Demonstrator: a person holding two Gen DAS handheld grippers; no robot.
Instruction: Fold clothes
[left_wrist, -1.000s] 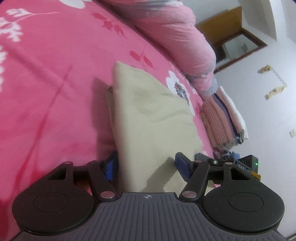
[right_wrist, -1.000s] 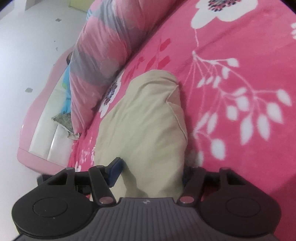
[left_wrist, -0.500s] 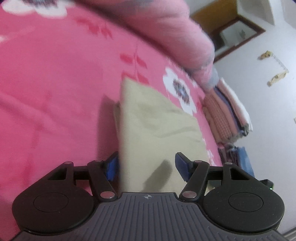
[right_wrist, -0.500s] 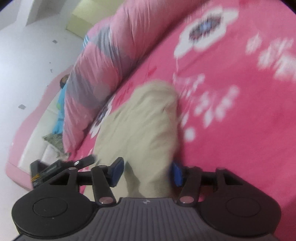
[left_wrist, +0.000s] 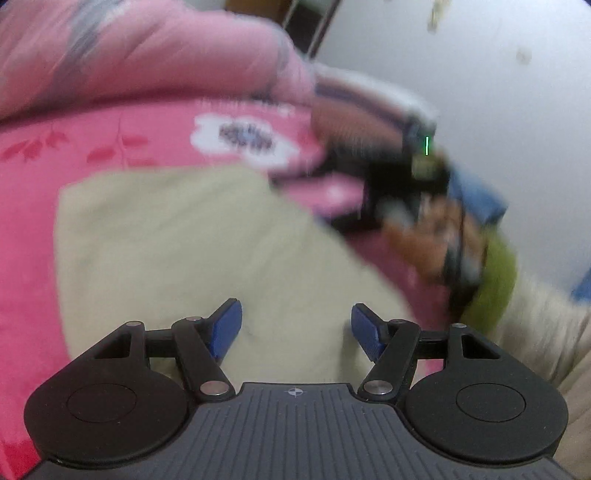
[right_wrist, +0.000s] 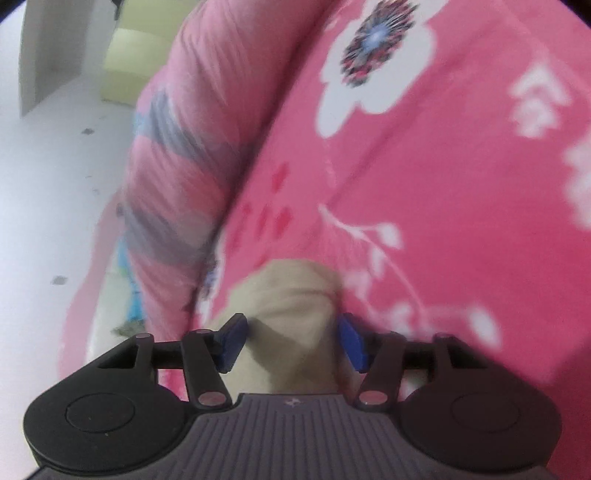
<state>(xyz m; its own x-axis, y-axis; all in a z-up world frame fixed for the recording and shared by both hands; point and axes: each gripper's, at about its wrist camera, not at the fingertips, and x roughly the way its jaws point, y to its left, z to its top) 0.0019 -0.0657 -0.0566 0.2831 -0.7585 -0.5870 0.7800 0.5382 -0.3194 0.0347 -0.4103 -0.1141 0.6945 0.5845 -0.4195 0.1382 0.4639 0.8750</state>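
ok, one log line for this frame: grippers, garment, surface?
left gripper: open over beige garment | right gripper: open, straddling garment | surface: pink floral bedspread | frames blurred

Both wrist views look forward along their own blue-tipped fingers, low and close over the pink floral bedspread (right_wrist: 461, 155). The left view faces the wall, with the other gripper (left_wrist: 402, 192) blurred at centre right. Both share the beige folded garment (left_wrist: 192, 251) at lower centre and the rolled quilt (right_wrist: 184, 177).
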